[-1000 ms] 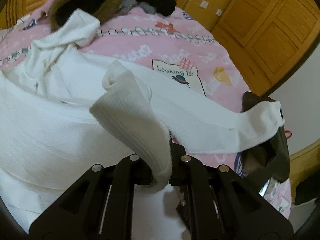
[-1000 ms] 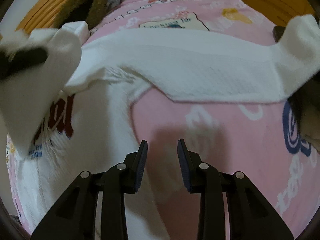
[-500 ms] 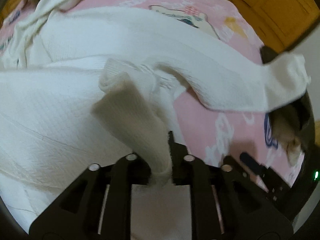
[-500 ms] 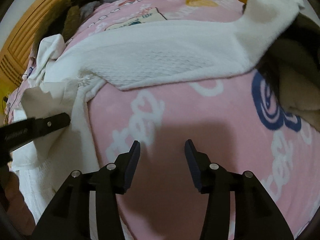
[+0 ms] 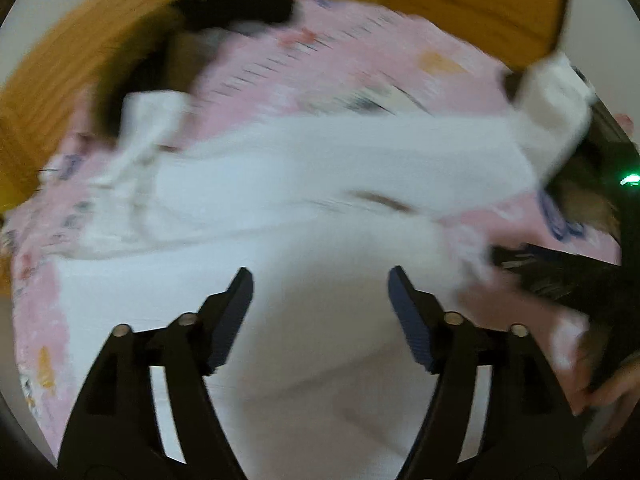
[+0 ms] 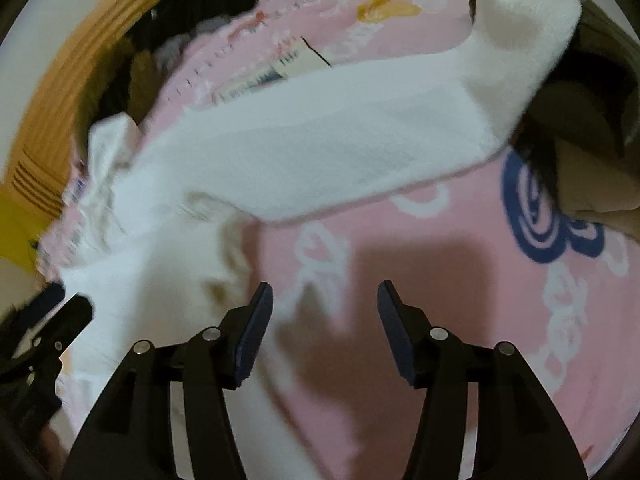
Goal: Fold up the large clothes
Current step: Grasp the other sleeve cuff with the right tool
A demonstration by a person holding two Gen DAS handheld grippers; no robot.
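Note:
A large white sweatshirt (image 5: 304, 184) lies spread on the pink bed sheet (image 5: 360, 60). Its long sleeve (image 6: 320, 136) stretches right, with the cuff (image 6: 524, 24) draped over a dark object at the bed's edge. My left gripper (image 5: 320, 288) is open and empty above the white body of the garment. My right gripper (image 6: 325, 300) is open and empty over bare pink sheet (image 6: 460, 280), just right of the garment's edge (image 6: 200, 264). The left gripper's fingers (image 6: 44, 312) show at the left of the right wrist view. The left wrist view is motion-blurred.
Dark and brown clothes (image 5: 236, 4) are piled at the far end of the bed by the wooden headboard (image 5: 60, 52). A dark bag or chair (image 6: 580, 120) stands at the right edge. The other gripper (image 5: 560, 276) and a hand (image 5: 612, 384) show at the right.
My left gripper has opened and let go of the white cuff it held, which now lies on the garment. My right gripper has opened wider and moved slightly right over the sheet.

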